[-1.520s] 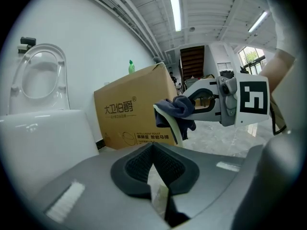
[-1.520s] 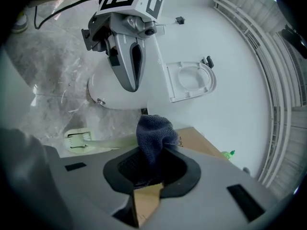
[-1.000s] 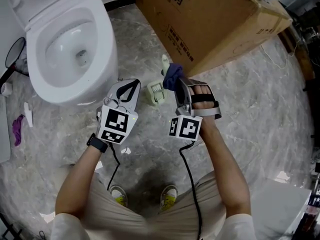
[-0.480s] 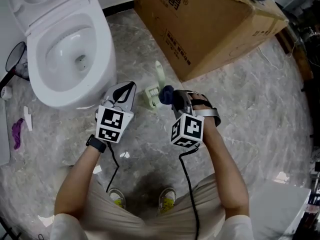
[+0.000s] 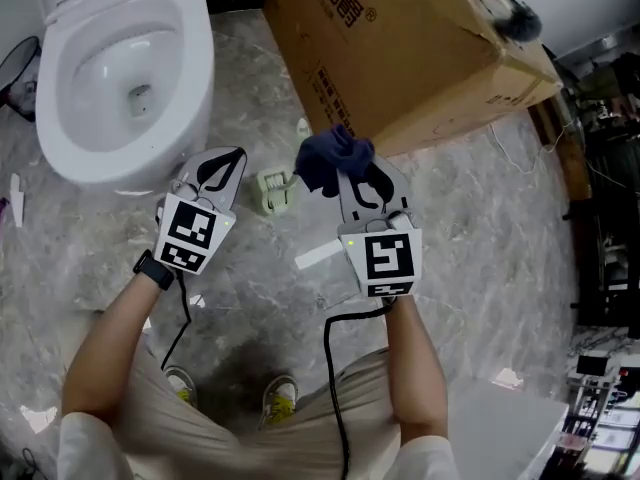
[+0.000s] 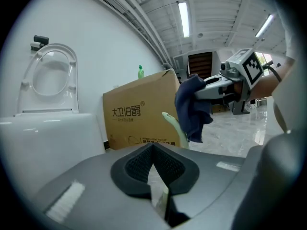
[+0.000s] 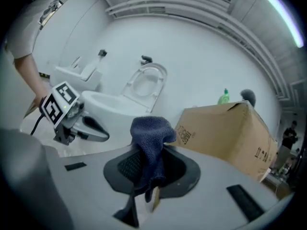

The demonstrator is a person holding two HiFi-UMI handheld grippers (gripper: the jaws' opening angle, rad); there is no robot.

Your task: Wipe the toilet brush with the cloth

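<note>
The pale green toilet brush (image 5: 272, 190) stands in its holder on the floor between the toilet and the box, its handle (image 6: 175, 126) rising behind the cloth. My right gripper (image 5: 347, 171) is shut on a dark blue cloth (image 5: 326, 158), which bunches up above the jaws (image 7: 149, 138) and hangs just right of the handle top. Left of the brush holder, my left gripper (image 5: 222, 164) is shut with nothing in it. The left gripper view shows the right gripper (image 6: 225, 85) and the cloth (image 6: 192, 107) ahead.
A white toilet (image 5: 120, 68) with its seat up stands at the upper left. A large cardboard box (image 5: 420, 48) lies at the upper right, with a green bottle (image 7: 223, 97) and a dark fluffy thing (image 5: 518, 18) on it. The floor (image 5: 480, 268) is grey marble.
My right gripper has lifted and turned with the cloth, bringing it closer to the brush handle. The left gripper has drifted a little to the left in the view.
</note>
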